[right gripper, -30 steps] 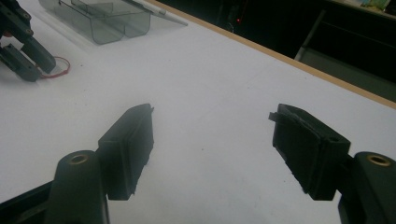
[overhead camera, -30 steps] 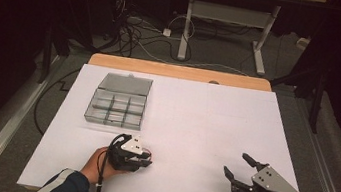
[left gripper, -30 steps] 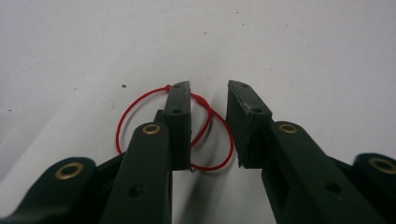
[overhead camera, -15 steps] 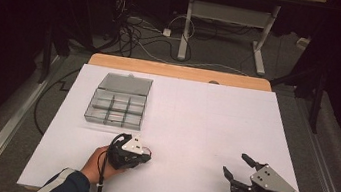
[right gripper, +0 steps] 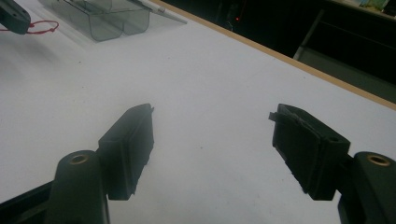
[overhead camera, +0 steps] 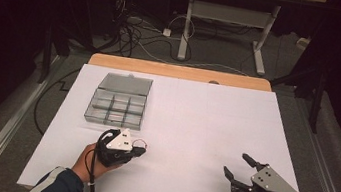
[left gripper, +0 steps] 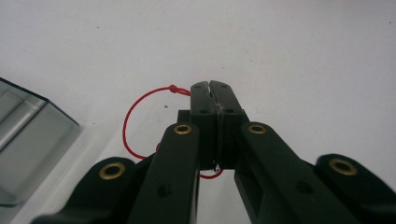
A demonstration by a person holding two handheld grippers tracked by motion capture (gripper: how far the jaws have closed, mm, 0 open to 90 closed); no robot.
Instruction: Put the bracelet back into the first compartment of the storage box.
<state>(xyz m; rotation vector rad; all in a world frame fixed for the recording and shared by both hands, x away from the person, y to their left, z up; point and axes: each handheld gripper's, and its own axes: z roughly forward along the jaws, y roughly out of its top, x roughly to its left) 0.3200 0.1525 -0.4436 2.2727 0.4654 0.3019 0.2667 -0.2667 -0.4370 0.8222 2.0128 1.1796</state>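
A thin red cord loop with a small knot point(left gripper: 140, 109) is the thing in hand here: it lies on the white desk point(overhead camera: 194, 129) at the near left, and part of it is pinched between the two black jaws of the left gripper point(left gripper: 214, 93), which are pressed flat together on it. In the left gripper view the loop curves out to the left of the jaws, the knot sitting just beside their tip, and a short bit of red shows below them near the jaw base. In the high view the red cord point(overhead camera: 140, 145) peeks out at the front of the left gripper point(overhead camera: 136, 150), which is held by the person's left hand point(overhead camera: 91, 158) in a dark blue sleeve point(overhead camera: 57, 186).

Just beyond that gripper stands a clear smoky plastic compartment box with its lid open point(overhead camera: 119, 101); its dividers mark out several cells, and I cannot tell whether anything is in them. A corner of the box point(left gripper: 28, 140) shows at the left edge of the left gripper view.

Well apart, at the near right of the desk, the right gripper point(overhead camera: 238, 167) hovers low with its jaws spread wide and nothing between them; in the right gripper view the gripper point(right gripper: 212, 140) frames bare white desk, with the box point(right gripper: 107, 16) and the red loop point(right gripper: 39, 28) far off at the top left.
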